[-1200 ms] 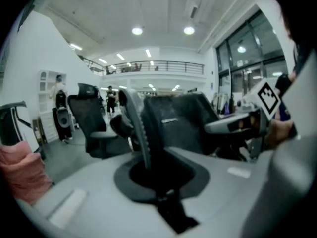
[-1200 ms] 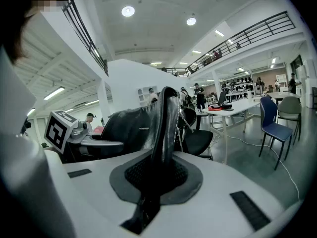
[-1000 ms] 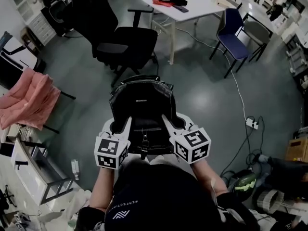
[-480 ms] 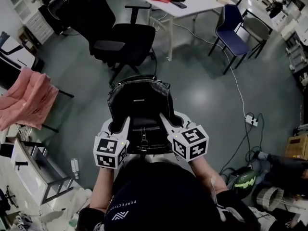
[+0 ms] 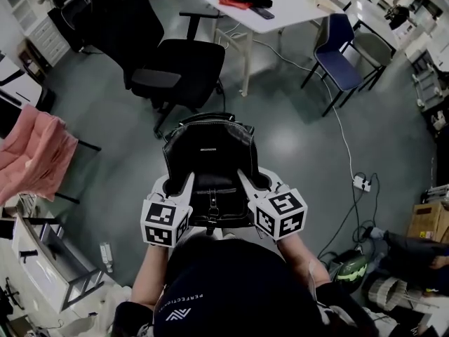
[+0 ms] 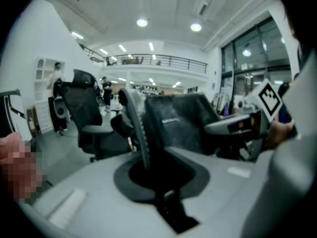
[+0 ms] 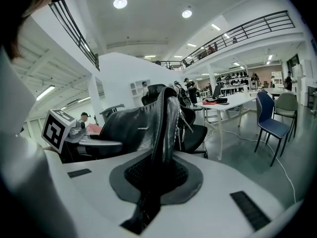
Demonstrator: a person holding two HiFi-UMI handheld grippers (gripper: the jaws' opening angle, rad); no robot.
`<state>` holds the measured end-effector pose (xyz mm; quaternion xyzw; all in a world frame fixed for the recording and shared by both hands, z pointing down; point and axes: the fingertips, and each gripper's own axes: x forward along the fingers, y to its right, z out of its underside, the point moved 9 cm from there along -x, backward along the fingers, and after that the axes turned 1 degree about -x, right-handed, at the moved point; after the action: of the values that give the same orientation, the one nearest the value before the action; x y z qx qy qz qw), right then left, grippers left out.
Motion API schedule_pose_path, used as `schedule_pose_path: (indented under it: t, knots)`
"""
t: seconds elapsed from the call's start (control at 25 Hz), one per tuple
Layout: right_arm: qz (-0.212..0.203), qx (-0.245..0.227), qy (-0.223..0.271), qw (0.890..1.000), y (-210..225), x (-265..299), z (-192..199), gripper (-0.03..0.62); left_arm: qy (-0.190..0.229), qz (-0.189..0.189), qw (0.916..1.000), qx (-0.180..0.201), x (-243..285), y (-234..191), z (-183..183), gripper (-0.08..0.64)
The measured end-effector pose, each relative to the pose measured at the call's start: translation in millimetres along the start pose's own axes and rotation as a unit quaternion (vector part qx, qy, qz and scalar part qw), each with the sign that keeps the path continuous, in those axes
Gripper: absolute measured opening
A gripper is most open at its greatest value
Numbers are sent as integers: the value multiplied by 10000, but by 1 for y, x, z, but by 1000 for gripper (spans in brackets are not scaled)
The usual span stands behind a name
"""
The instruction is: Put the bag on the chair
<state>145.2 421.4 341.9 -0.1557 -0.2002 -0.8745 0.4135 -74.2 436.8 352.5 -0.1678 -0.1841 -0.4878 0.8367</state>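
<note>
A black leather bag (image 5: pixel 208 153) hangs in the air in front of me, held up by both grippers. My left gripper (image 5: pixel 179 184) is shut on the bag's left edge, a thin zip-lined strip (image 6: pixel 140 133) between its jaws. My right gripper (image 5: pixel 245 182) is shut on the bag's right edge (image 7: pixel 166 128). A black office chair (image 5: pixel 179 65) with armrests stands on the floor just beyond the bag, its seat facing me. The chair also shows behind the bag in the left gripper view (image 6: pixel 94 128) and the right gripper view (image 7: pixel 195 133).
A white table (image 5: pixel 270 5) with red and black items stands behind the chair, a blue chair (image 5: pixel 340 55) to its right. A pink cloth (image 5: pixel 31 156) hangs over a chair at left. A cable and power strip (image 5: pixel 361 183) lie on the grey floor at right.
The bag and both grippers keep their hold. The view has shifted a little, with the black office chair now slightly further left and higher in the frame.
</note>
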Motion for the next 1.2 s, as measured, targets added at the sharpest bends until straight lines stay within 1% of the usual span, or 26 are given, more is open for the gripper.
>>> schedule_pose_path:
  t: [0.28, 0.48, 0.68, 0.76, 0.88, 1.0, 1.2]
  knots:
    - [38, 75, -45, 10000, 11, 40, -20, 18, -24, 56, 10000, -35, 27, -38, -14, 52]
    - [153, 132, -122, 9997, 15, 64, -27, 18, -77, 146, 9999, -40, 44, -60, -19, 52]
    - [253, 249, -119, 9993, 18, 84, -35, 18, -112, 216, 9996, 129, 58, -80, -27, 54]
    - [296, 278, -138, 9991, 22, 89, -38, 18, -125, 274, 9995, 127, 66, -85, -30, 54]
    - [359, 235, -186, 9989, 32, 95, -45, 18, -119, 315, 9994, 49, 79, -88, -35, 54]
    - [384, 214, -185, 9989, 49, 106, -53, 18, -124, 280, 9995, 56, 96, -92, -45, 55]
    - [274, 204, -225, 9992, 81, 133, -68, 18, -174, 129, 9998, 22, 130, -103, -61, 55]
